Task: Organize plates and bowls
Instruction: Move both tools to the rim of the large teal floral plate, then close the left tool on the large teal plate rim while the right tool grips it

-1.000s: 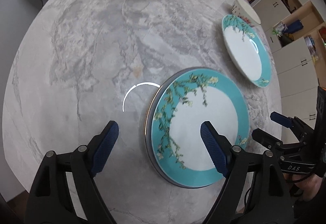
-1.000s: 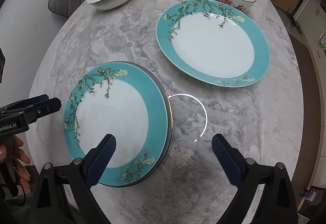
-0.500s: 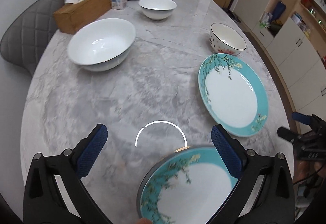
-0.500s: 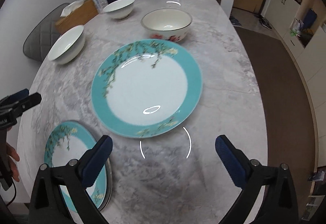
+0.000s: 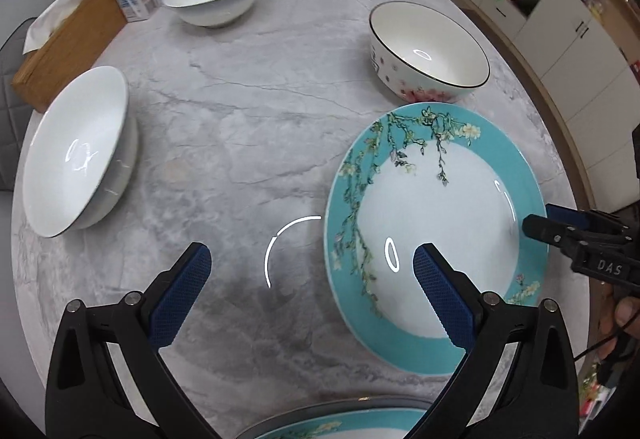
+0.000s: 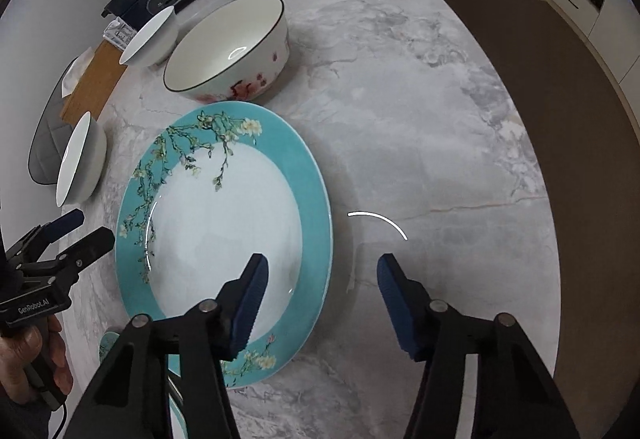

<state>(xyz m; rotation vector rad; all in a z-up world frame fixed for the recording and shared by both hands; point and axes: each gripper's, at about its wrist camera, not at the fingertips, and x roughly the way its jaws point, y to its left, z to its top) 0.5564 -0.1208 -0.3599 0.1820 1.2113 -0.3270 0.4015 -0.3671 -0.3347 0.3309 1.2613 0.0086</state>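
Plate [image 6: 224,231]: flat on counter [image 6: 420,119], its right rim between right hand-held gripper [image 6: 320,295] fingers, untouched.
Right hand-held gripper: closing, holding nothing.
Left hand-held gripper [image 5: 312,291]: wide apart, empty.

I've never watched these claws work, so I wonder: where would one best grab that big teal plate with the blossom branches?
Probably the raised rim of the large teal blossom-pattern plate. It lies flat on the grey marble table, so only the edge offers a pinch. The right claw, jaws closing, already straddles the right edge, one finger over the plate and one over bare table.
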